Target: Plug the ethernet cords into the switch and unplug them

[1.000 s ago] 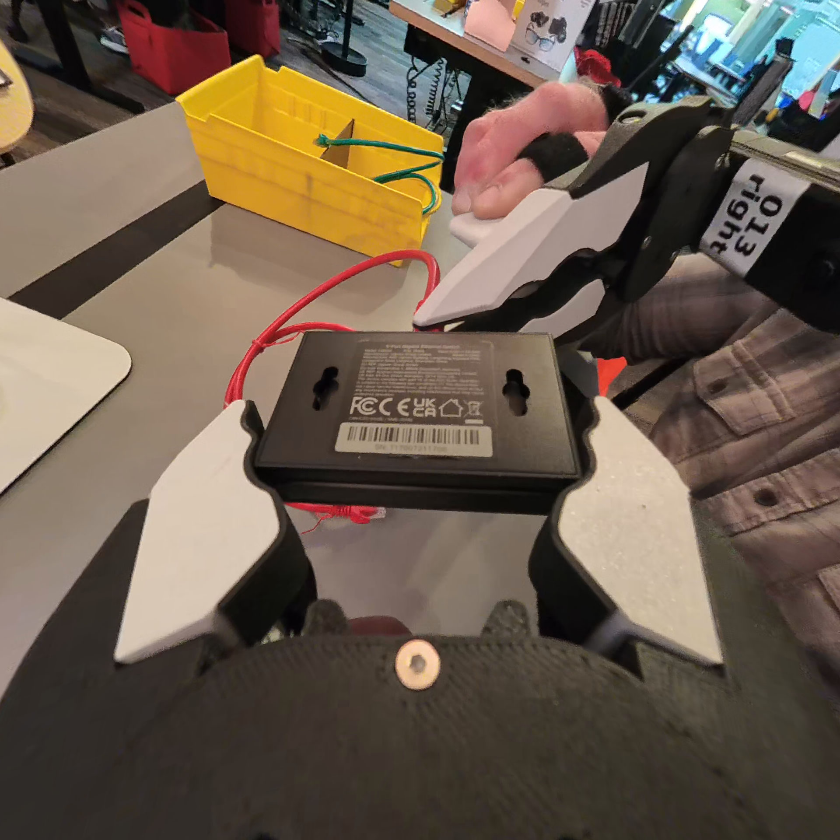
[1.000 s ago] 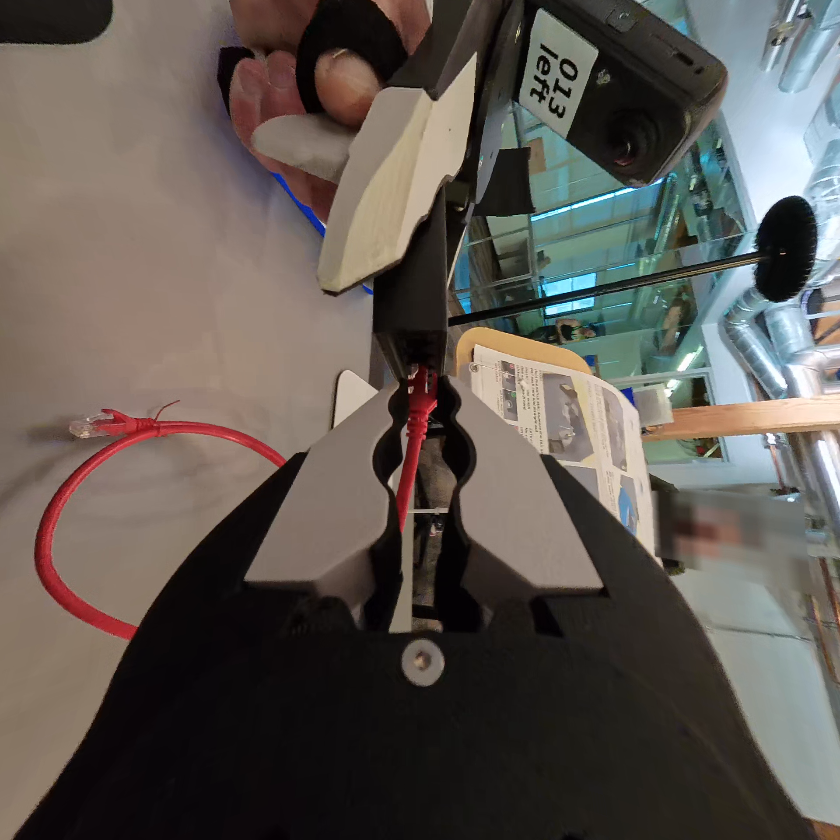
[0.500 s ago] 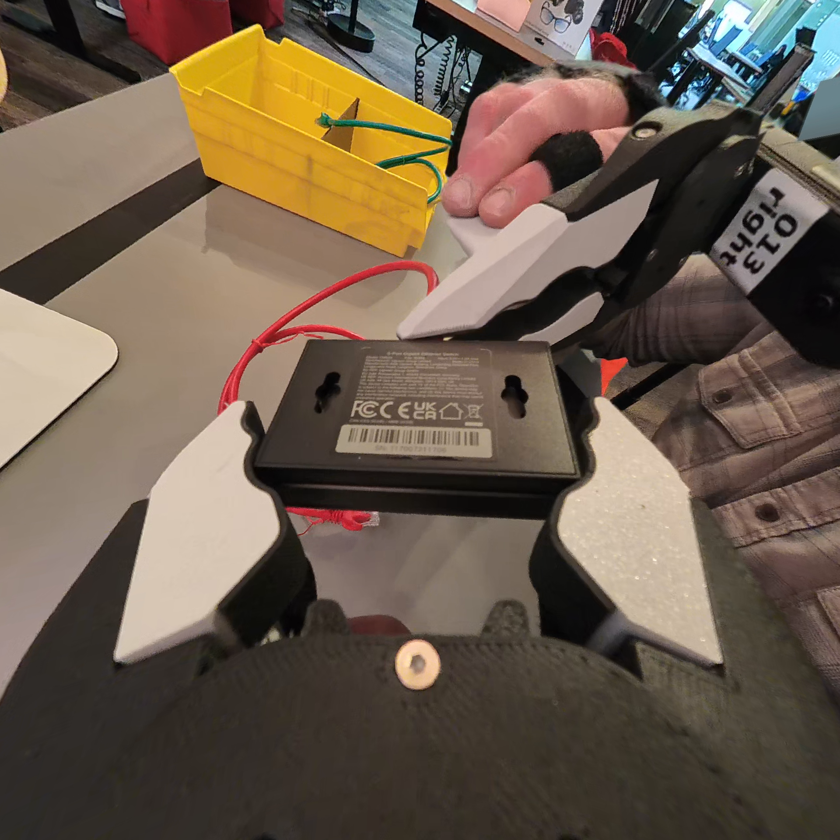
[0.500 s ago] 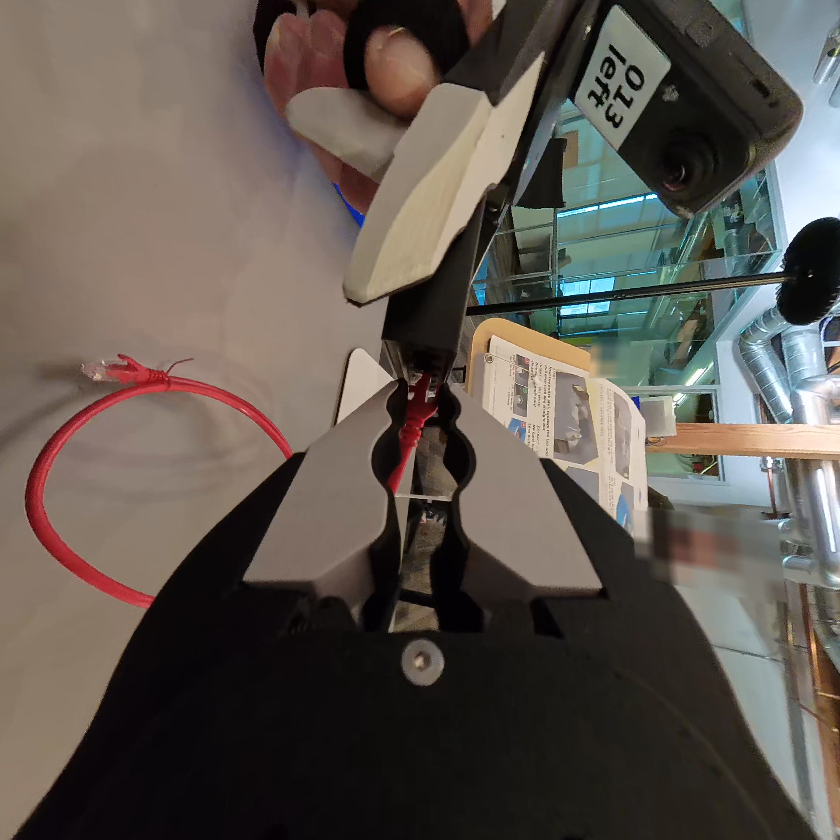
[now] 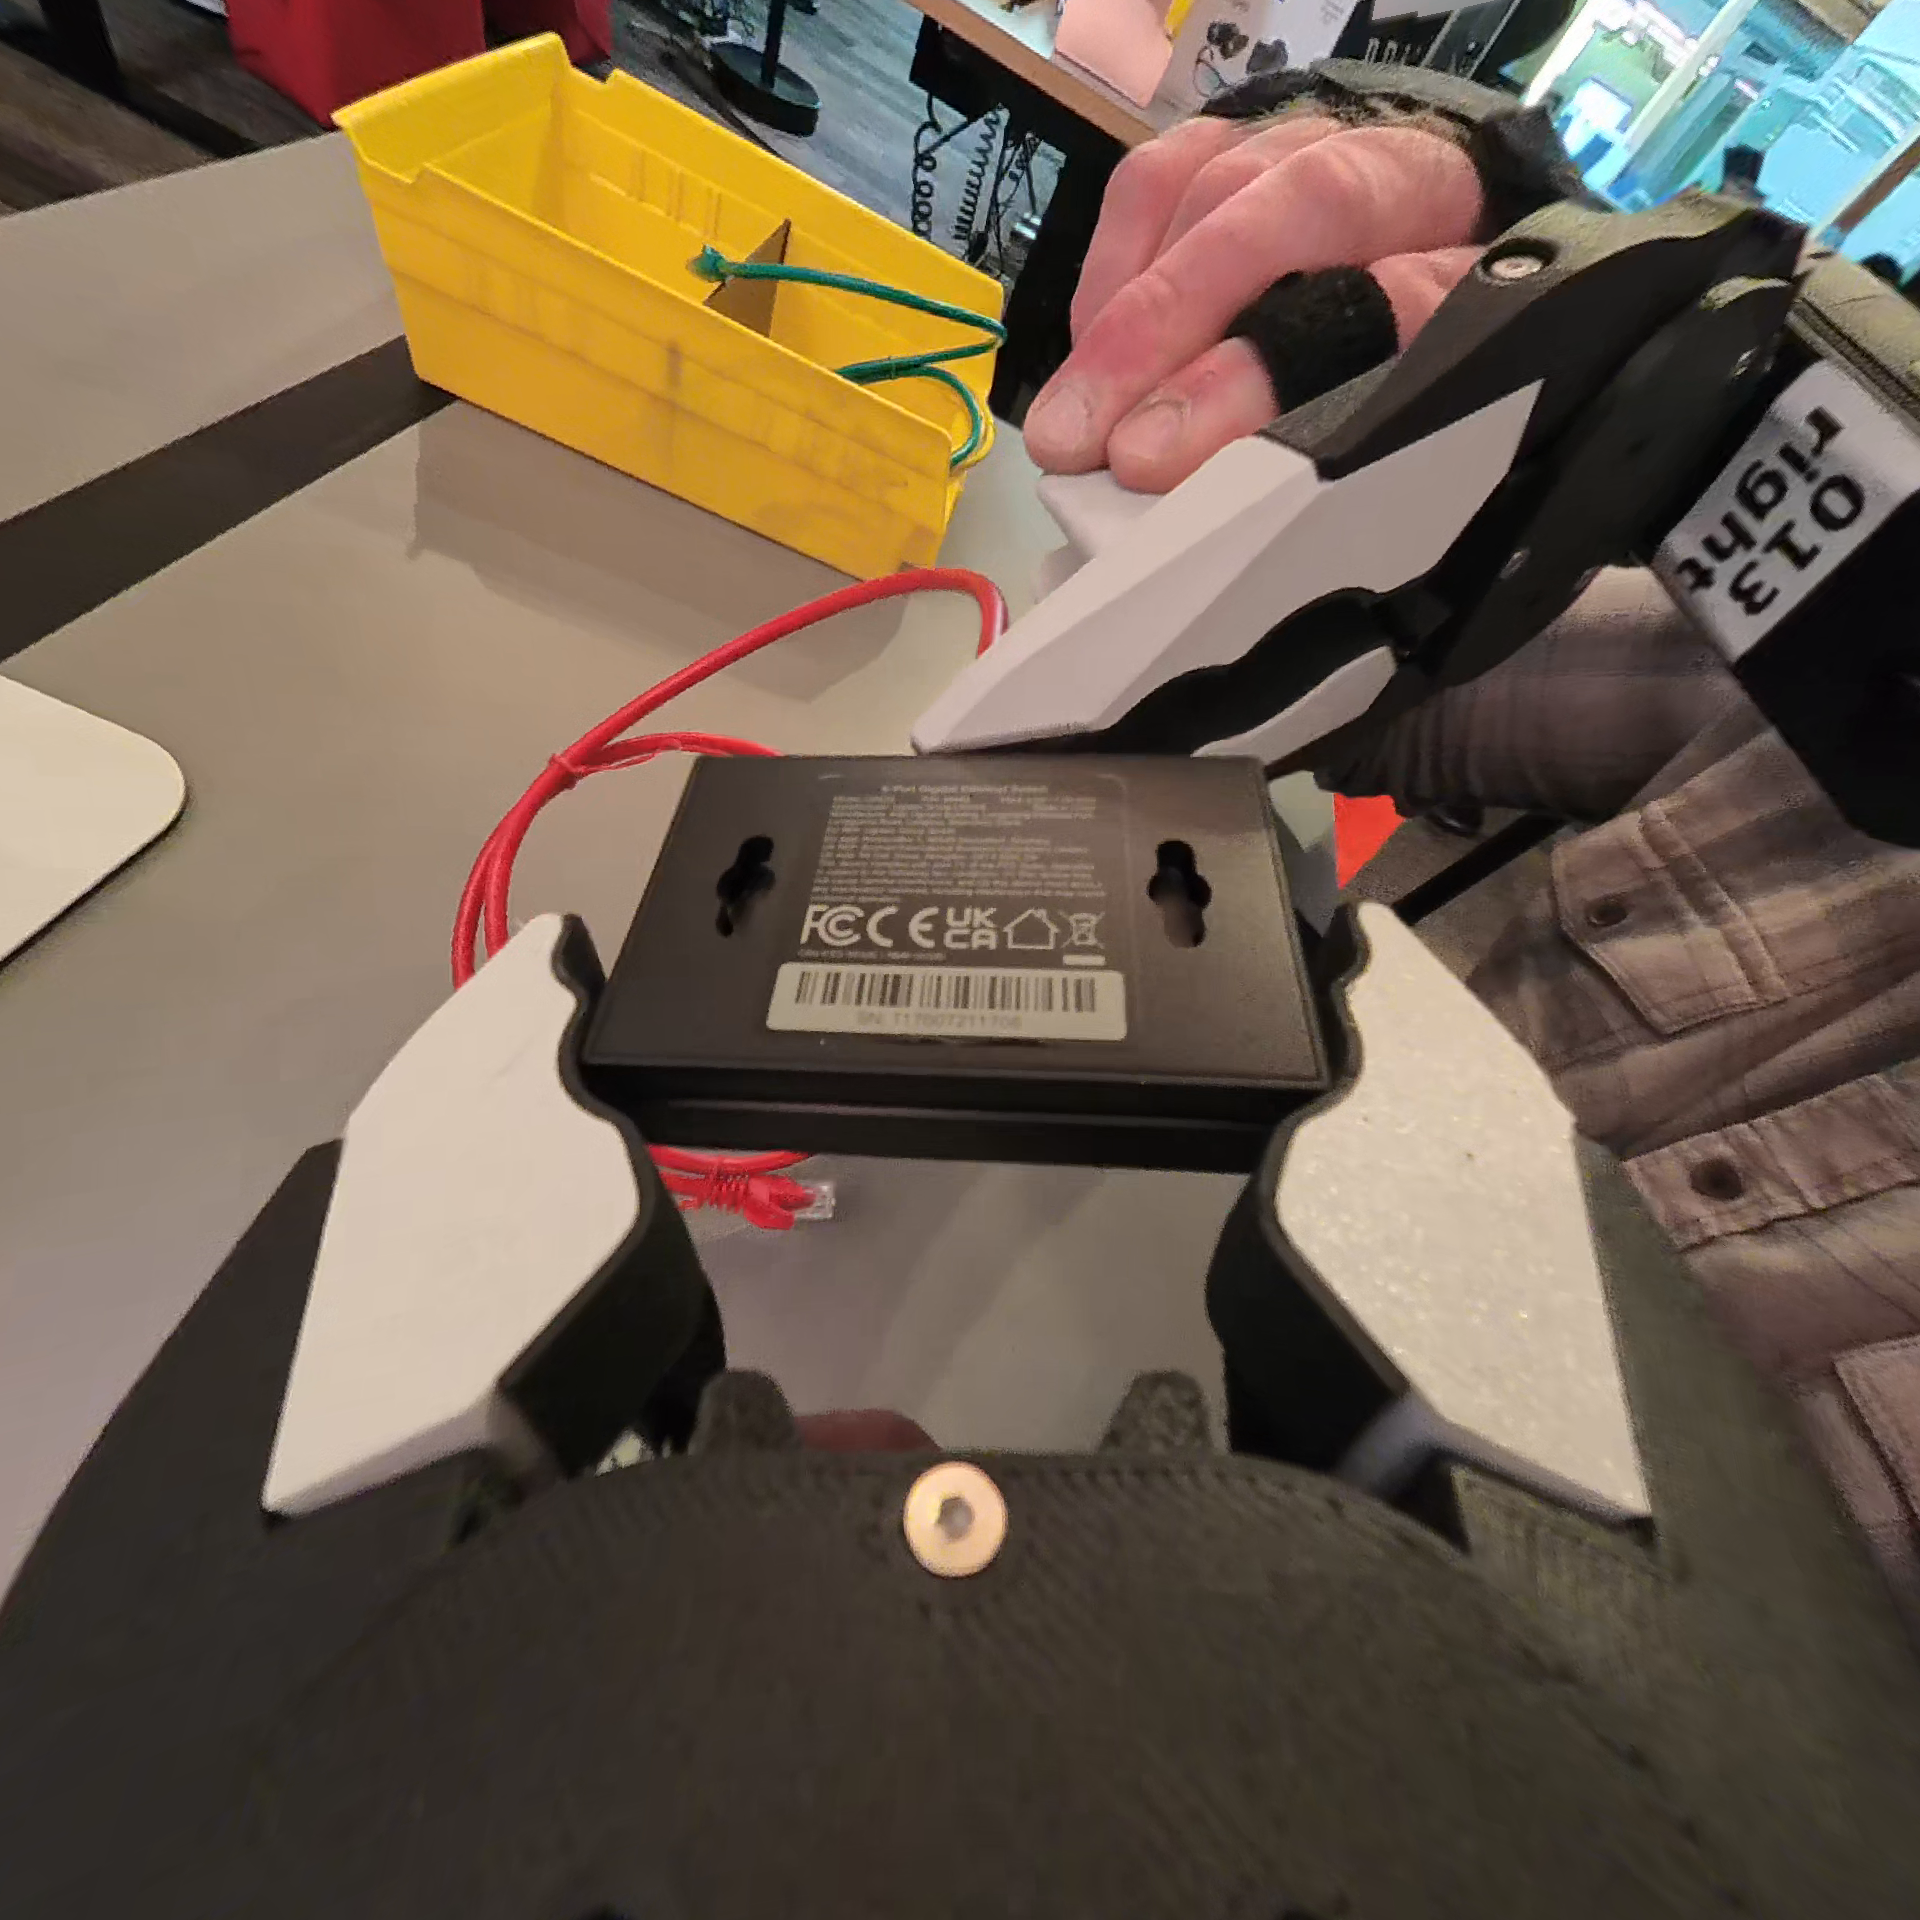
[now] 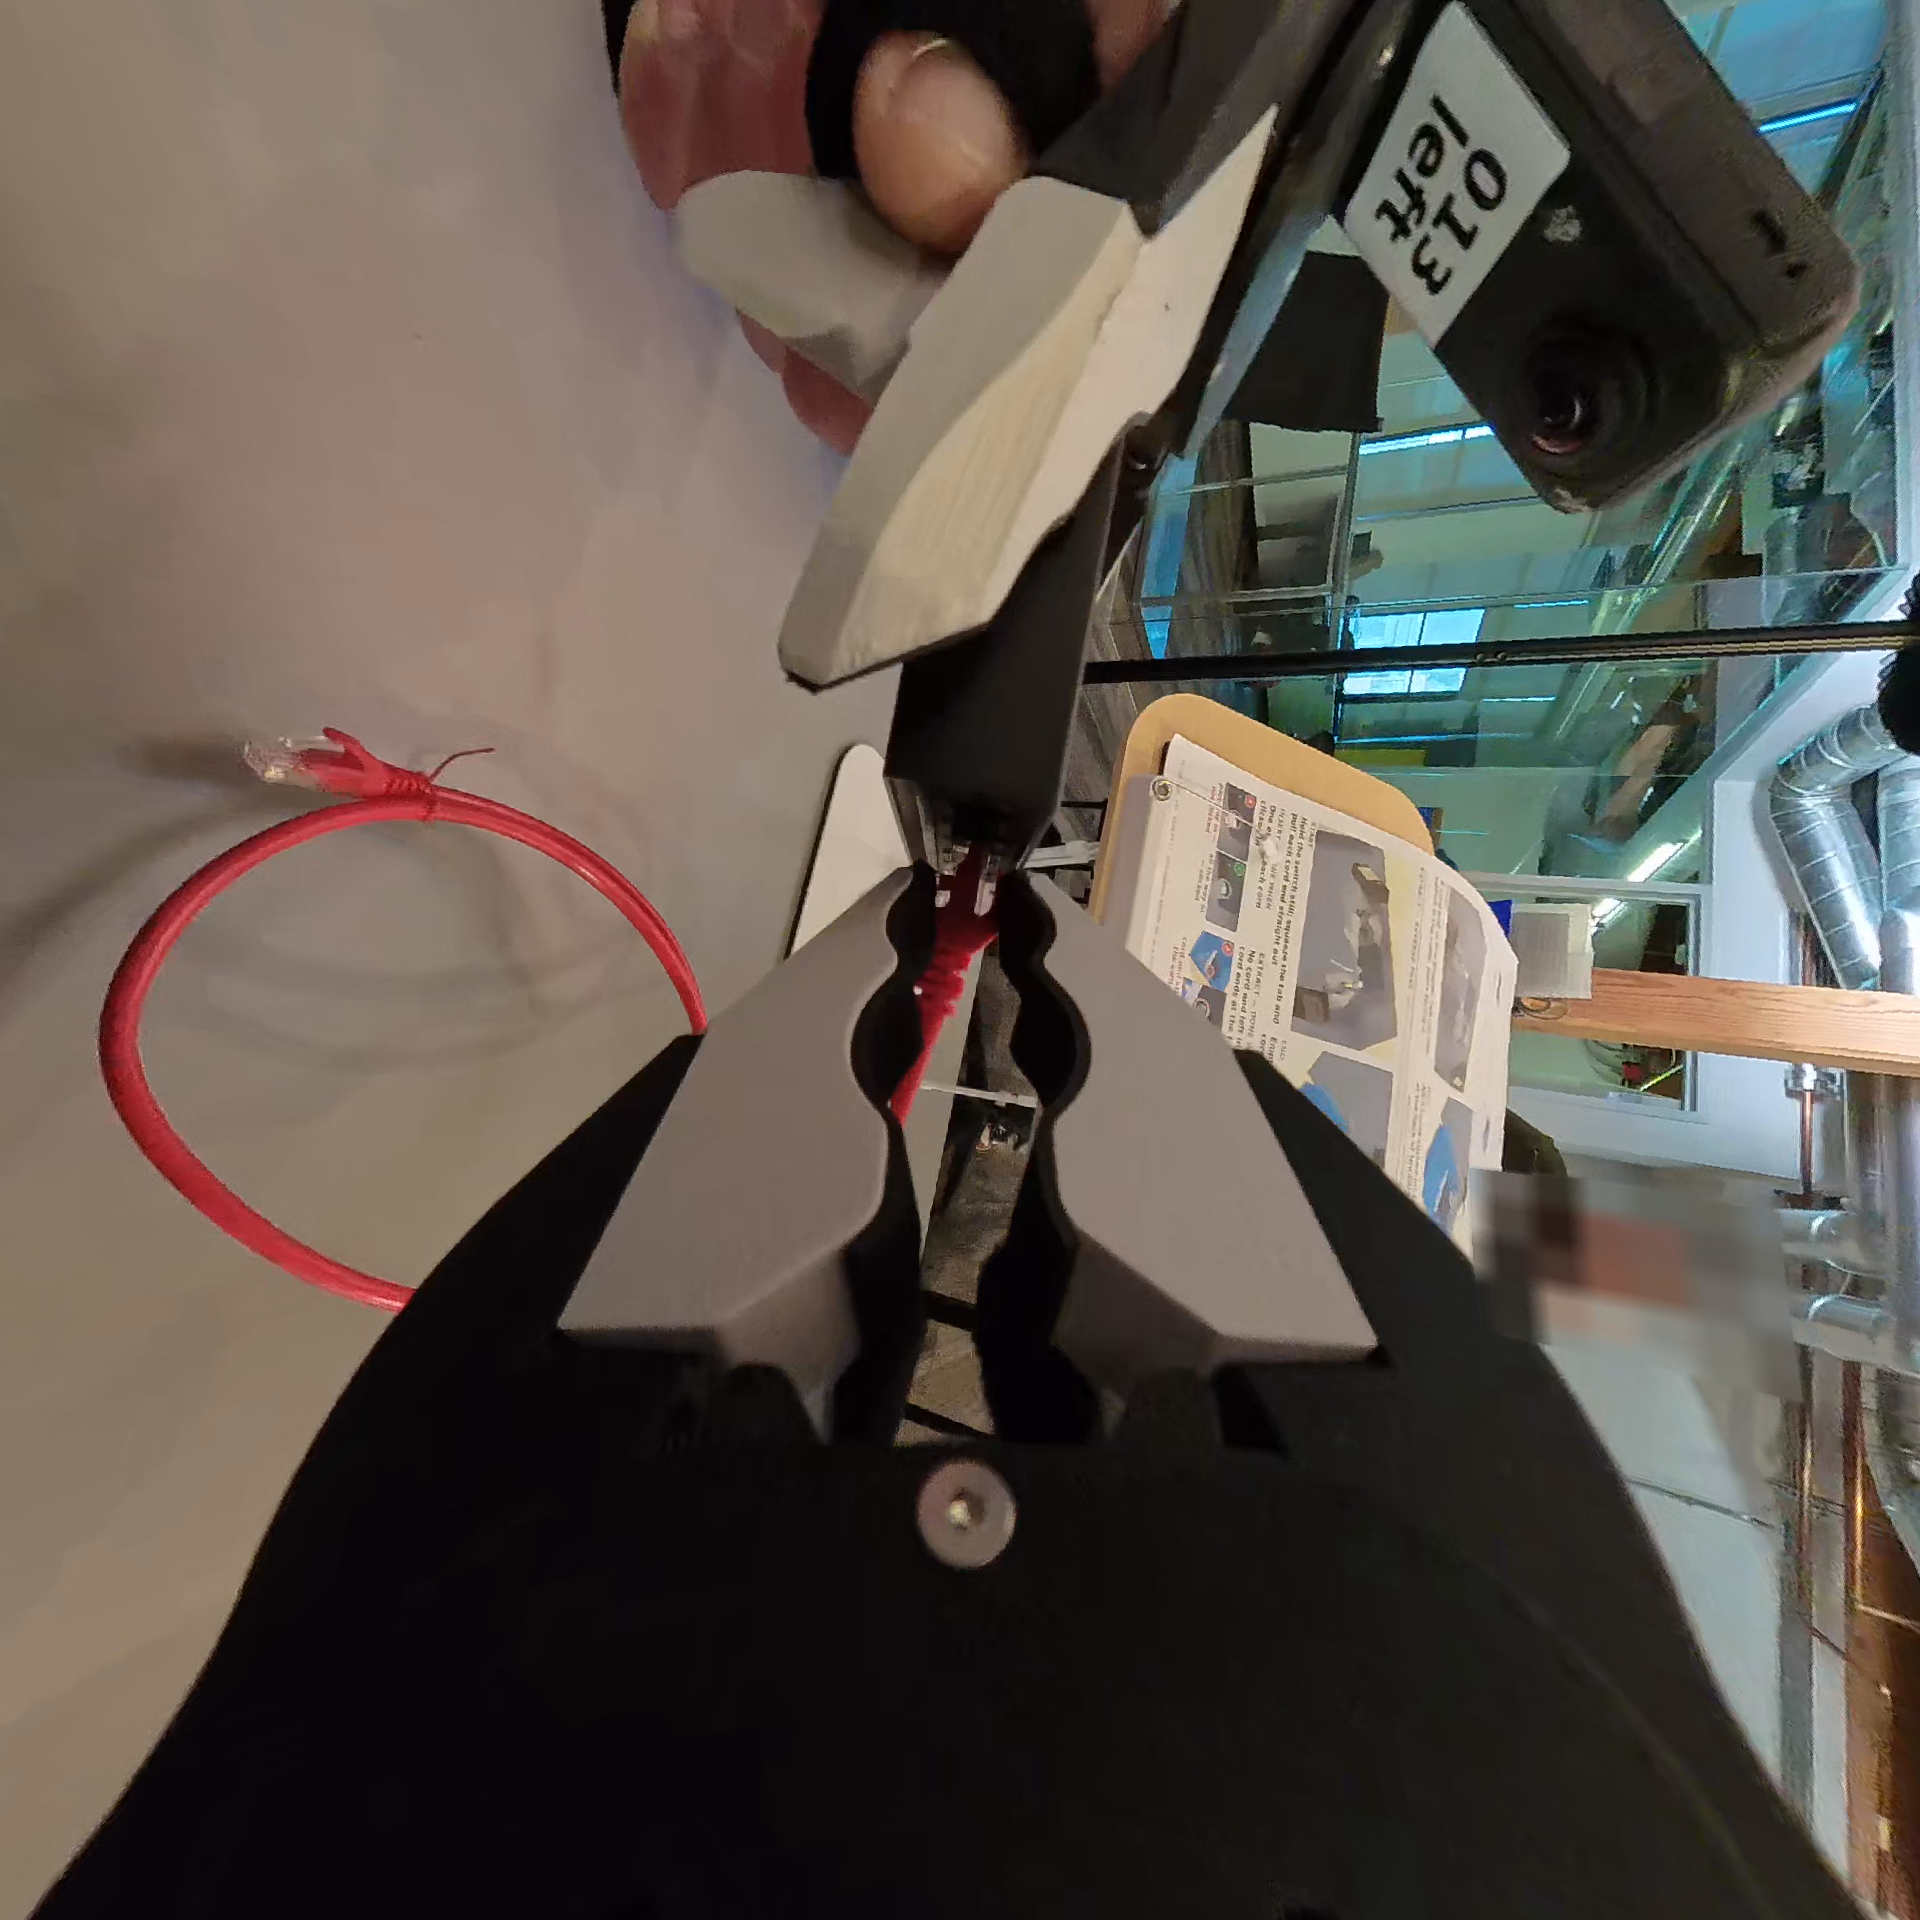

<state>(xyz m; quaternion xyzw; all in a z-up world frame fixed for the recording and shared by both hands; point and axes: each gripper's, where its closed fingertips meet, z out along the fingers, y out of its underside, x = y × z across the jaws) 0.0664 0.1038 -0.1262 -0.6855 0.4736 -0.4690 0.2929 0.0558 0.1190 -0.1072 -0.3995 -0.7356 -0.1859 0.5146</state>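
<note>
My left gripper [image 5: 956, 997] is shut on the black switch [image 5: 956, 904] and holds it label side up above the grey table [image 5: 312, 727]. My right gripper [image 6: 964, 891] is shut on the plug of the red ethernet cord [image 6: 961, 935], and the plug sits at a port on the switch's far edge [image 6: 977, 831]. In the left wrist view the right gripper [image 5: 1091, 707] reaches the switch's far side from the right. The red cord loops over the table [image 5: 727, 665]. Its free plug [image 5: 779, 1200] lies under the switch and also shows in the right wrist view [image 6: 301, 758].
A yellow bin [image 5: 644, 343] with a green cord [image 5: 883, 301] stands at the back of the table. A white pad [image 5: 62, 810] lies at the left. A printed sheet on a wooden board [image 6: 1330, 956] is beyond the switch. A plaid sleeve [image 5: 1714, 935] is at the right. Only a small space, under 4 cm, lies between the two pairs of fingers.
The right gripper has shifted a little over the switch's far edge with the red plug still between its fingers. The left gripper keeps its hold on the switch.
</note>
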